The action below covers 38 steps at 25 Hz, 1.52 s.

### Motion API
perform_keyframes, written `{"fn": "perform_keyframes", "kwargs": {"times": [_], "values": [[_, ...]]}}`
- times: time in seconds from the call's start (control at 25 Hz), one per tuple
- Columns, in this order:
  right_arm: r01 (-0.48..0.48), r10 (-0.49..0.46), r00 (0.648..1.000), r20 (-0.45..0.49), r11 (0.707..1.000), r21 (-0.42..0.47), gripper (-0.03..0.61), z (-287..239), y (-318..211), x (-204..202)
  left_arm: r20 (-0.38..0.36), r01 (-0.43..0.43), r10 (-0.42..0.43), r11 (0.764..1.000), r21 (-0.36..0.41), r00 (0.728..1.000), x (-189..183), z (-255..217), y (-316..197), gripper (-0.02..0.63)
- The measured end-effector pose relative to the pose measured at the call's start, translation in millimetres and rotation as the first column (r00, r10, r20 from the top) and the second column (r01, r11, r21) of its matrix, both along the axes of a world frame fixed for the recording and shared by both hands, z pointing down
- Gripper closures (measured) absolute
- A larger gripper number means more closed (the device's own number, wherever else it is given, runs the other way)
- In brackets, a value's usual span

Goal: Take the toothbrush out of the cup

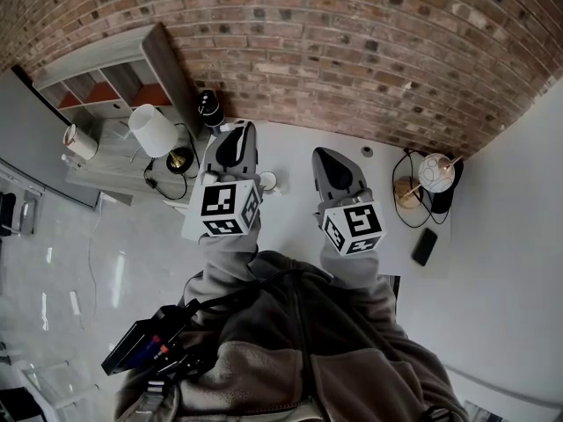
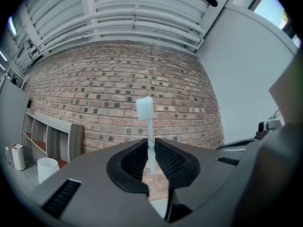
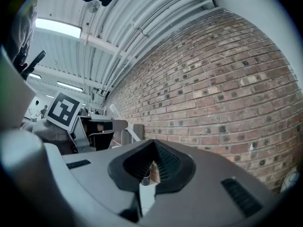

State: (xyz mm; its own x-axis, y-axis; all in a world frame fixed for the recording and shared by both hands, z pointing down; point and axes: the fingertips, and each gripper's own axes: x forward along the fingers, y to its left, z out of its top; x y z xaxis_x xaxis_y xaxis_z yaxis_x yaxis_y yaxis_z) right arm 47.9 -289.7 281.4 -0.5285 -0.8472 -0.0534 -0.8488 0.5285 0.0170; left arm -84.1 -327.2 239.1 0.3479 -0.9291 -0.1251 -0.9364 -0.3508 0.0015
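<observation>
A pale blue toothbrush (image 2: 147, 126) stands upright between the jaws of my left gripper (image 2: 150, 145), bristle head up against the brick wall; the gripper is shut on its handle. In the head view the left gripper (image 1: 236, 139) hangs over the white table (image 1: 290, 143), and a small white cup (image 1: 268, 181) sits just to its right on the table. I cannot make out the toothbrush in that view. My right gripper (image 1: 332, 161) hovers beside it, to the right of the cup. In its own view the right gripper (image 3: 154, 148) is shut with nothing between its jaws.
A white-shaded lamp (image 1: 153, 130) and a black cylinder (image 1: 209, 105) stand at the table's left end, by a grey shelf unit (image 1: 106, 82). At the right end are a round globe lamp (image 1: 435, 172), a wooden piece (image 1: 406, 192) and a black phone (image 1: 424, 246). The brick wall (image 1: 352, 51) runs behind.
</observation>
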Motion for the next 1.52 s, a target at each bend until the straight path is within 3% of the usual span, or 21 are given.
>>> {"fn": "perform_keyframes", "kwargs": {"times": [0.68, 1.52], "values": [[-0.038, 0.038, 0.999, -0.014, 0.999, 0.005, 0.577, 2, 8, 14, -0.012, -0.042, 0.042, 0.999, -0.015, 0.999, 15, 4, 2, 0.558], [-0.028, 0.028, 0.999, -0.018, 1.0, 0.015, 0.577, 3, 3, 9, -0.005, -0.019, 0.019, 0.999, -0.037, 1.0, 6, 12, -1, 0.56]]}}
